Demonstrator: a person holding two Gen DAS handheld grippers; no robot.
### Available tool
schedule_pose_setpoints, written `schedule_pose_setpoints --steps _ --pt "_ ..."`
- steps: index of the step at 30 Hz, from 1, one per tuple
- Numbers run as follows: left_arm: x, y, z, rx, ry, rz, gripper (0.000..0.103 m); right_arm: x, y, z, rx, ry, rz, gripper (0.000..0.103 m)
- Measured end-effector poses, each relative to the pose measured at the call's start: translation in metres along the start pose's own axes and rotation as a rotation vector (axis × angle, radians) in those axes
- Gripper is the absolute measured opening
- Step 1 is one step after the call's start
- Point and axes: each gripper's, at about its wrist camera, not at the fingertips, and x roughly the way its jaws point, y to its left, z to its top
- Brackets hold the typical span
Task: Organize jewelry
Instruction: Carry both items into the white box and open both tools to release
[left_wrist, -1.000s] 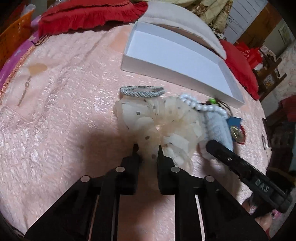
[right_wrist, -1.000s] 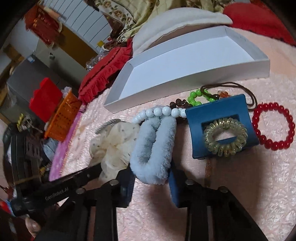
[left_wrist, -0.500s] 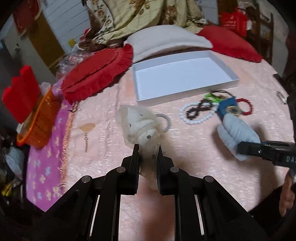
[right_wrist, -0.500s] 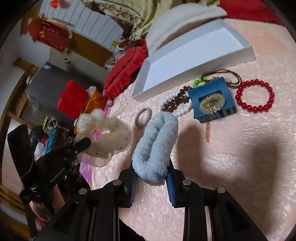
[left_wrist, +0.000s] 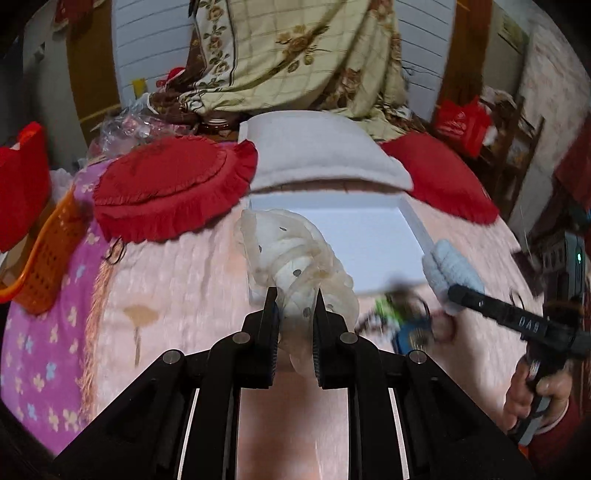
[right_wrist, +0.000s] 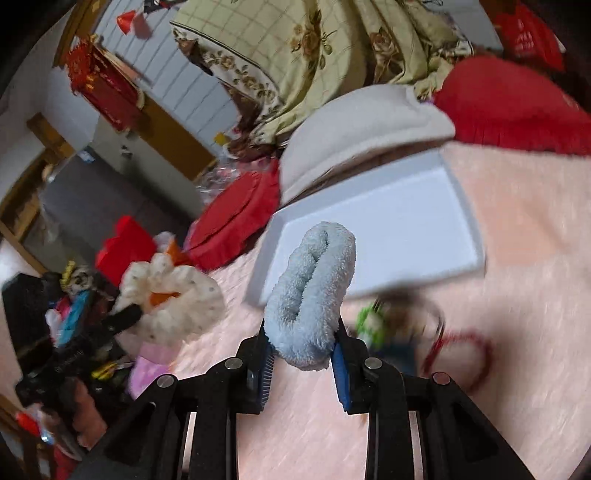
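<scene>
My left gripper (left_wrist: 294, 300) is shut on a cream dotted scrunchie (left_wrist: 295, 254) and holds it in the air before the white box (left_wrist: 373, 236). My right gripper (right_wrist: 302, 338) is shut on a fluffy light-blue scrunchie (right_wrist: 312, 288), also lifted in front of the white box (right_wrist: 391, 229). The blue scrunchie (left_wrist: 450, 273) and the right gripper (left_wrist: 458, 295) show at the right of the left wrist view; the cream scrunchie (right_wrist: 173, 302) shows at the left of the right wrist view. A blurred heap of beads and a blue clip (left_wrist: 406, 317) lies on the pink cloth. A red bead bracelet (right_wrist: 461, 354) lies at the right.
A red fringed cushion (left_wrist: 173, 184), a white cushion (left_wrist: 325, 155) and another red cushion (left_wrist: 439, 177) lie behind the box. An orange basket (left_wrist: 44, 254) stands at the left edge. A floral blanket (left_wrist: 295, 55) hangs at the back.
Both grippers have risen and tilted up with their scrunchies, moving toward the white box. The jewelry heap on the cloth now sits lower and is blurred.
</scene>
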Motion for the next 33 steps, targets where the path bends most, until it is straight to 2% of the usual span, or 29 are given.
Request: schedule_pose_setpoints --steps 3,7,13,15,17,18,20,26,30,33 --pt "0.044 0.004 0.032 -0.013 0.037 0.018 0.014 0.033 -0.006 0.03 -0.022 0.011 -0.074 0.027" --pt "0.106 0.012 0.063 -0.036 0.07 0.059 0.014 0.079 -0.02 0.064 -0.012 0.03 -0.127 0.027" --pt "0.18 0.025 0.083 -0.057 0.124 0.071 0.015 0.148 -0.036 0.1 0.013 0.096 -0.143 0.027" --pt "0.197 0.026 0.085 -0.046 0.131 0.088 0.017 0.17 -0.04 0.103 0.019 0.119 -0.148 0.027" --pt "0.208 0.028 0.086 -0.043 0.138 0.089 0.028 0.188 -0.043 0.103 0.024 0.14 -0.158 0.031" --pt "0.21 0.029 0.085 -0.05 0.143 0.077 0.032 0.195 -0.044 0.102 0.029 0.151 -0.172 0.033" --pt "0.212 0.034 0.085 -0.073 0.147 0.046 0.034 0.202 -0.045 0.104 0.029 0.157 -0.187 0.05" --pt "0.187 0.039 0.081 -0.085 0.12 0.015 0.034 0.175 -0.04 0.107 0.012 0.112 -0.172 0.05" --pt "0.143 0.04 0.074 -0.089 0.069 -0.003 0.034 0.126 -0.032 0.098 -0.015 0.075 -0.142 0.05" --pt "0.101 0.042 0.057 -0.074 0.022 0.032 0.034 0.082 -0.025 0.079 -0.045 0.062 -0.118 0.05"
